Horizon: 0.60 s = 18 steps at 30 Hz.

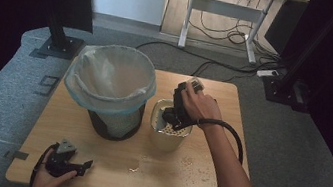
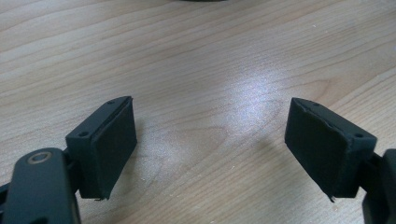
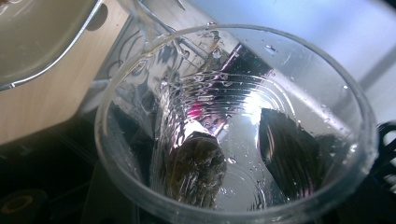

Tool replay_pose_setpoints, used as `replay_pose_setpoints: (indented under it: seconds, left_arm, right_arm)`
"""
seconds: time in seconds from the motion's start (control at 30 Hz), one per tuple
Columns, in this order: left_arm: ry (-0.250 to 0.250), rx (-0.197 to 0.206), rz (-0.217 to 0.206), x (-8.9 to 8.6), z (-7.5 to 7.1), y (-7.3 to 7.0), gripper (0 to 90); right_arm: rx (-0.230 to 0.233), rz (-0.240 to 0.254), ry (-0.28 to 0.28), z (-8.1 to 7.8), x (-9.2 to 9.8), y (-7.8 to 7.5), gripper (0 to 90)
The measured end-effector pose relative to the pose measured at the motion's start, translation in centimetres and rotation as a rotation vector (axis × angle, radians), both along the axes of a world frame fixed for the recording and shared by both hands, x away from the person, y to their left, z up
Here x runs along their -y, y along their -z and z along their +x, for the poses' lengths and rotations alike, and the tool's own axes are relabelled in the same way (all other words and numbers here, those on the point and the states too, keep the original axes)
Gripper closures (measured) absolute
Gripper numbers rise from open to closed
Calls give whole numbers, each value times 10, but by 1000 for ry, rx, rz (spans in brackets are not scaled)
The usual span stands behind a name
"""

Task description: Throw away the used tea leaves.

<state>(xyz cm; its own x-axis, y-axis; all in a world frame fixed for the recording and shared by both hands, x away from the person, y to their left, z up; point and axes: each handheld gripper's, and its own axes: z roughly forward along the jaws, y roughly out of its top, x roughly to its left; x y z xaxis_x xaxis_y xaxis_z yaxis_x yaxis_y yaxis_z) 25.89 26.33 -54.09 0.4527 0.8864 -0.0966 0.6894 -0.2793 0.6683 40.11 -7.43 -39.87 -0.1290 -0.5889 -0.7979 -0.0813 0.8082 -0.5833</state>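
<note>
My right gripper (image 1: 188,90) is above a cream perforated container (image 1: 167,138) at mid-table and is shut on a clear plastic cup (image 1: 196,84). The cup is tipped, with its mouth toward the gripper's camera. In the right gripper view the wet cup (image 3: 243,107) is seen from its mouth, and my right gripper (image 3: 243,158) shows through its wall. One black pad (image 3: 292,154) presses the right side, and a dark brownish shape (image 3: 194,165) sits at the left. My left gripper (image 1: 83,167) rests on the table's front left, open, with bare wood between the jaws (image 2: 210,149).
A dark bin with a pale liner bag (image 1: 110,82) stands left of the container. Scattered crumbs (image 1: 195,169) and a wet patch (image 1: 135,167) lie on the wooden table (image 1: 110,150). Grey carpet surrounds the table; a desk and cables are behind it.
</note>
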Motion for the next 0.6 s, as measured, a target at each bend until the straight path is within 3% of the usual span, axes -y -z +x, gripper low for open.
replay_pose_setpoints:
  seconds: [0.03, 0.07, 0.1, 0.2, 0.23, 0.3, 0.4, 0.43, 0.47, 0.6]
  left_arm:
    - [1, 0, 2, 0, 0, 0, 163]
    - [2, -1, 3, 0, 0, 0, 161]
    - [2, -1, 4, 0, 1, 0, 161]
    - [4, 0, 7, 1, 1, 0, 159]
    - [5, -1, 7, 1, 1, 0, 159]
    - [3, -1, 4, 0, 1, 0, 159]
    - [4, 0, 7, 1, 1, 0, 159]
    - [4, 0, 7, 1, 1, 0, 159]
    - [4, 0, 6, 1, 1, 0, 159]
    - [5, 0, 7, 1, 1, 0, 159]
  right_arm:
    - [9, -25, -9, -1, -1, 4, 450]
    - [29, -94, -25, -1, -3, 12, 452]
    - [29, -94, -25, -1, -3, 12, 452]
    - [45, -171, -39, 0, -6, 18, 454]
    - [53, -158, -44, 0, -6, 19, 455]
    - [95, -233, -45, 2, -5, 18, 457]
    - [109, -303, -53, 1, -6, 22, 457]
    - [109, -303, -53, 1, -6, 22, 457]
    - [112, -250, -44, 2, -9, 18, 457]
    - [120, -250, -51, 0, -10, 19, 458]
